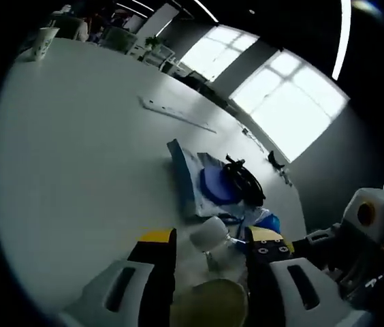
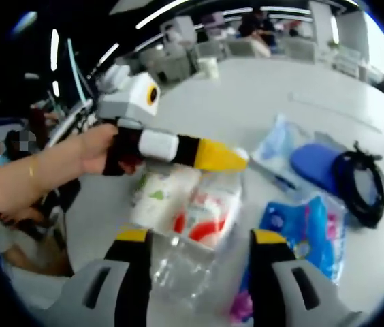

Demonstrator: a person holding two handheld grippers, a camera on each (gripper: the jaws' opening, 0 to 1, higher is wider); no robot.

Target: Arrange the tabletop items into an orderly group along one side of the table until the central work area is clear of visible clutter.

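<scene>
**Clutter bunched at one end of the bench, wide bare surface beyond**

In the left gripper view, the left gripper (image 1: 209, 248) has its jaws spread, nothing pinched; a clear plastic bottle (image 1: 212, 235) with a whitish end lies between the tips. Whether it touches either jaw I cannot tell. Past it, toward 1 o'clock, sits the pile: a blue-edged plastic pouch (image 1: 185, 174), a blue oval pad (image 1: 214, 185) on it, and a coiled black cable (image 1: 245, 180) lying against the pad. The white bench (image 1: 76, 150) runs bare from 9 to 12 o'clock, broken by a long thin strip (image 1: 175, 112) near the middle and a paper cup (image 1: 43, 42) at the far corner, 11 o'clock. The bench edge curves close behind the cable. The right gripper (image 1: 365, 225) enters at 3 o'clock.

In the right gripper view, the right gripper (image 2: 195, 255) is also spread and empty, over a crumpled clear wrapper (image 2: 182, 269). Just beyond lie two wrapped packets (image 2: 185, 201), side by side. The left gripper (image 2: 236, 160), held by a hand (image 2: 97, 150), reaches in from 9 o'clock, its yellow tip above the packets. At 3 o'clock lie the blue pad (image 2: 311, 167) and black cable (image 2: 362, 184); a blue printed bag (image 2: 308, 228) sits at 4 o'clock. Bare bench (image 2: 246, 95) stretches toward 12 o'clock.
</scene>
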